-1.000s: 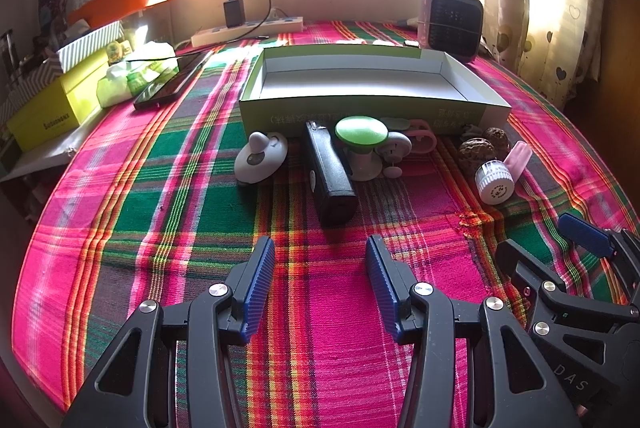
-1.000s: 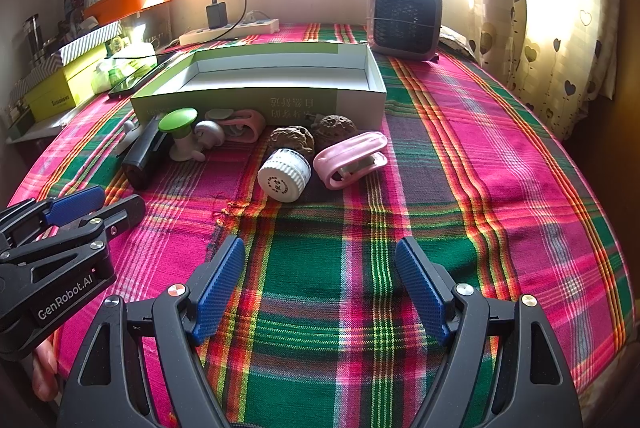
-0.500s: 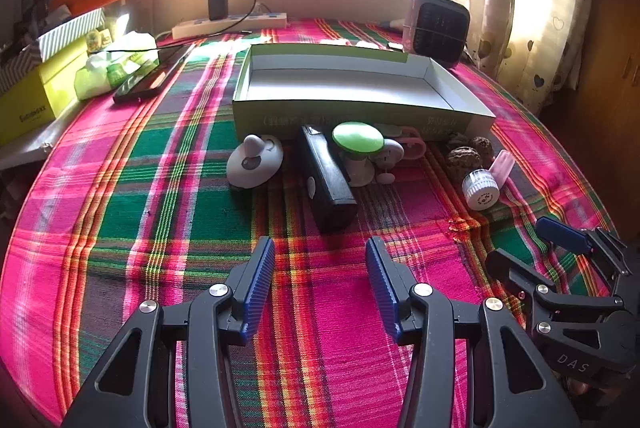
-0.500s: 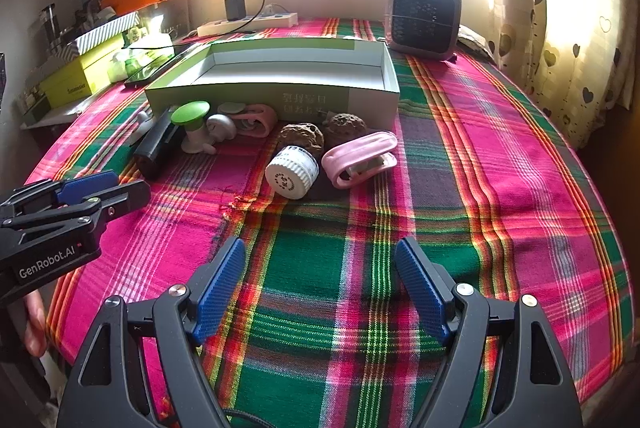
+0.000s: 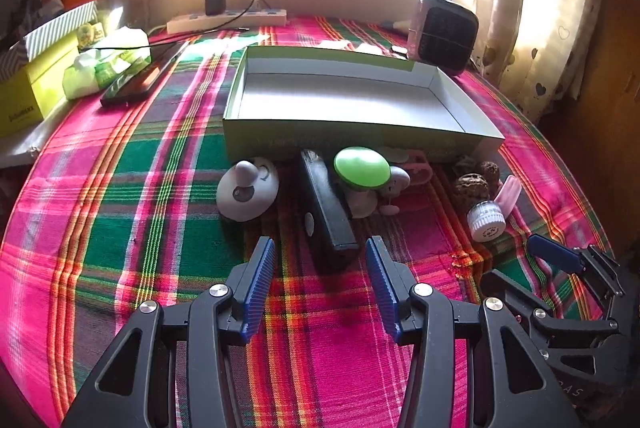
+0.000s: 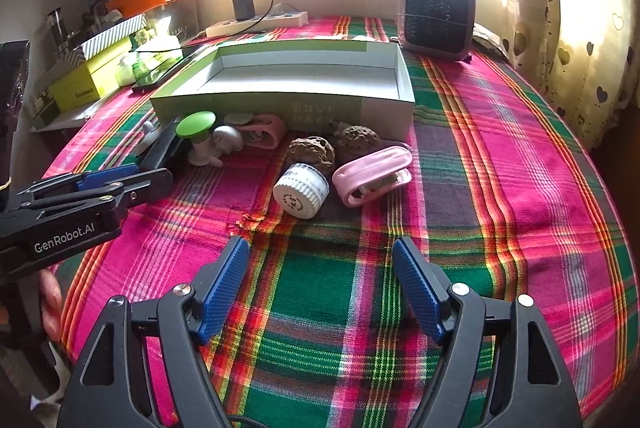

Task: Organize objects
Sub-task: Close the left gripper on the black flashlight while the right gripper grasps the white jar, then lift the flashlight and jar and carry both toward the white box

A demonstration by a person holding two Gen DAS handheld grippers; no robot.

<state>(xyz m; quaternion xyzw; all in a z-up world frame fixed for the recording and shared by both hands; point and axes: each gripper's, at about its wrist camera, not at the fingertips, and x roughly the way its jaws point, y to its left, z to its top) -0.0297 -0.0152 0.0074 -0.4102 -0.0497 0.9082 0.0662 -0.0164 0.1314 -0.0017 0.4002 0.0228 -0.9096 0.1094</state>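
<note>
Since the earlier frame the left tongs (image 5: pixel 320 284), agape and empty, have been brought nearer the black remote (image 5: pixel 326 212), which should be straddled squarely, while the right tongs (image 6: pixel 320 288), just narrowed slightly, are held unclenched and empty.

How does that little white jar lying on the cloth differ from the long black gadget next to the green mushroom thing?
The white jar is short, round and ribbed at the cap; the black gadget is long, slim and smooth. The jar lies on its side beside the pink clip; the gadget lies flat, one end at the green box. Both rest outside the box, untouched.
</note>
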